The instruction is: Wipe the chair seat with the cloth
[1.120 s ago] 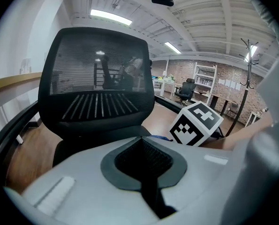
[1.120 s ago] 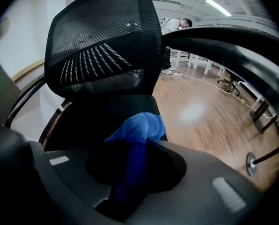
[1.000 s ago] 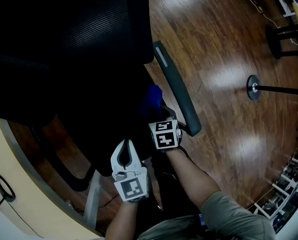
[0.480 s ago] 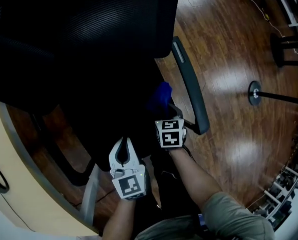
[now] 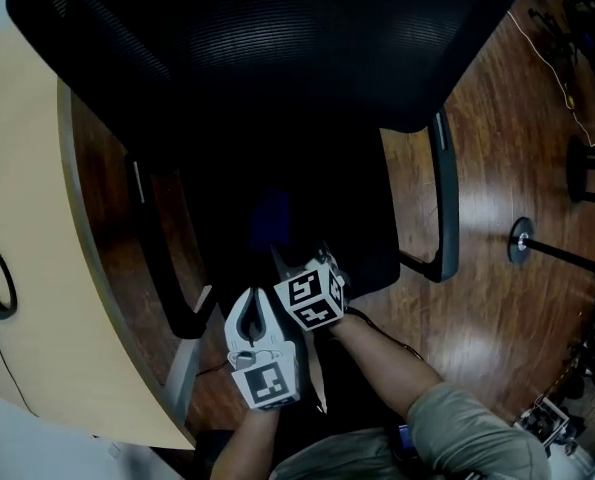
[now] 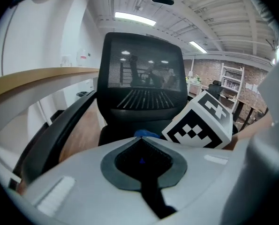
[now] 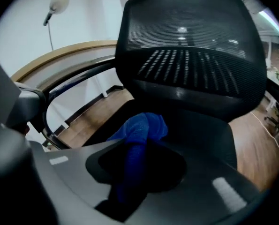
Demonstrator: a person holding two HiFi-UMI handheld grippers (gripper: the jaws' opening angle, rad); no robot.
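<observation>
Cloth (image 7: pixel 141 130), blue, pinched in the jaws of our right gripper (image 7: pixel 134 163) for wiping the chair seat (image 5: pixel 347 218); left gripper (image 6: pixel 141 161) (jaws pressed together, empty) idles nearer.

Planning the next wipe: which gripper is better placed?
Right. The right gripper is shut on the blue cloth above the chair seat; the left gripper is shut, empty and further back.

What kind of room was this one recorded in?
Likely an office or lab workspace: a mesh-backed swivel chair sits beside a curved wooden desk, with open shelving and ceiling strip lights behind it.
</observation>
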